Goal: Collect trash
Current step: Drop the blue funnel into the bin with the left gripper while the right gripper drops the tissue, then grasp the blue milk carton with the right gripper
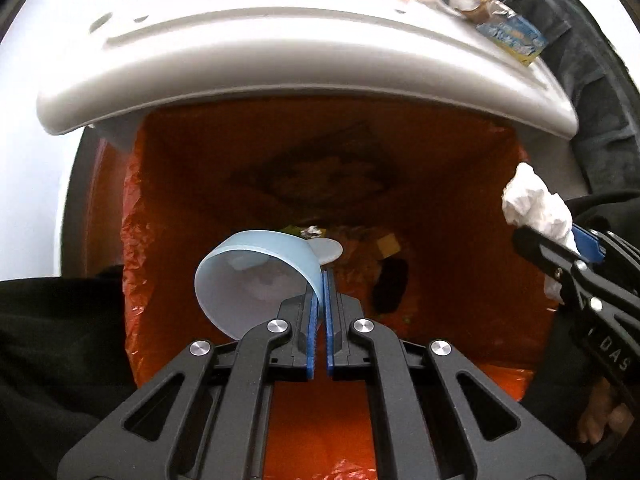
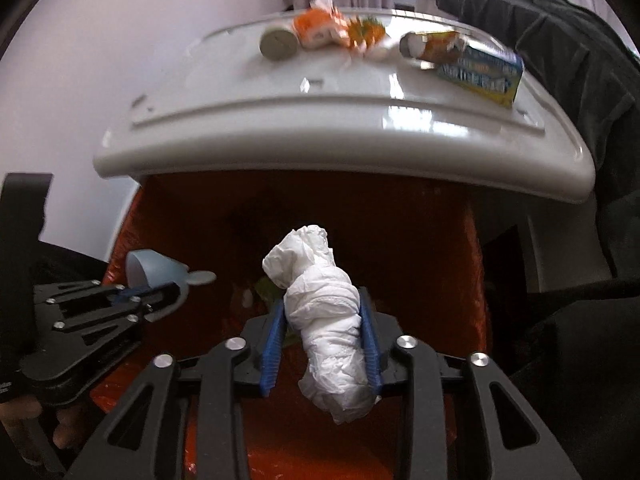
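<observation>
White lid (image 2: 340, 128) with wrappers (image 2: 340, 30), box (image 2: 480, 70).

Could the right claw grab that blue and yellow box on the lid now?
Probably not yet. The right claw has a tissue wad between its fingers over the bin. The box itself lies uncovered on the lid.

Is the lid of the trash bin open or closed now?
Open. The white lid is raised, with wrappers lying on it, and below it the orange bag and trash at the bottom are visible.

Wrappers (image 2: 340, 32) and carton (image 2: 480, 70) lie on lid (image 2: 320, 120) above bin (image 2: 460, 260).
</observation>
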Demonstrator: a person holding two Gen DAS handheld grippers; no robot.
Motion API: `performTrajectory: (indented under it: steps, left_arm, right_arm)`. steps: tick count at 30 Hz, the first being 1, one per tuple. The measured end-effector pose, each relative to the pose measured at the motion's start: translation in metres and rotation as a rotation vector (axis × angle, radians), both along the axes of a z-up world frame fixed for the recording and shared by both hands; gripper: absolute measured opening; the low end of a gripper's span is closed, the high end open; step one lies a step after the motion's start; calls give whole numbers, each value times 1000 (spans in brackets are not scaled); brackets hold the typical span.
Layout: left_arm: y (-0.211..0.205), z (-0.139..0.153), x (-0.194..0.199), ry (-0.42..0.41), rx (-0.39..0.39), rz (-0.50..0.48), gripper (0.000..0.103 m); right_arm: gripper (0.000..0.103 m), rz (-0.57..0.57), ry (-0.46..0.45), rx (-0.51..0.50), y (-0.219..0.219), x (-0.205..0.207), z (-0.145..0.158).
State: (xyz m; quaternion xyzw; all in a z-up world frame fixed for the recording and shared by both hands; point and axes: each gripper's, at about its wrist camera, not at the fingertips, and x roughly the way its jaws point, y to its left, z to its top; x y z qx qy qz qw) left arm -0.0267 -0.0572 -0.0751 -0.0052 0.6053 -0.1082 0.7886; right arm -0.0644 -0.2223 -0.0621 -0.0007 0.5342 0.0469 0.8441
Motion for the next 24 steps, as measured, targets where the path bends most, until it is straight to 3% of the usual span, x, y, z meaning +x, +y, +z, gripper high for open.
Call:
performTrajectory:
  steps: [1, 3, 4, 5, 16, 20, 22, 24]
  left_arm:
    - [0, -2, 1, 6, 18, 4, 9]
    - [2, -5, 2, 19, 20, 19, 33]
    - [3, -5, 2, 17, 25, 30, 53]
    - [5, -3, 2, 9, 31, 41, 59]
    - [2, 19, 2, -54, 61, 66, 59]
    - [-8, 43, 11, -107, 49, 10, 61]
    - [-13, 59, 19, -153, 40, -24, 67]
    - [-19, 70, 27, -194, 43, -43, 69]
  right_arm:
    - [59, -9, 16, -22, 1, 0, -4]
    - [59, -19, 22, -32, 0, 0, -8]
    - [59, -24, 24, -33, -2, 0, -8]
    - [59, -31, 19, -34, -4, 0, -8]
    - [59, -81, -50, 86, -42, 16, 19]
    - [60, -129, -122, 116, -78, 44, 51]
    - [70, -151, -172, 107, -99, 66, 72]
    - [72, -164, -209, 88, -116, 89, 88]
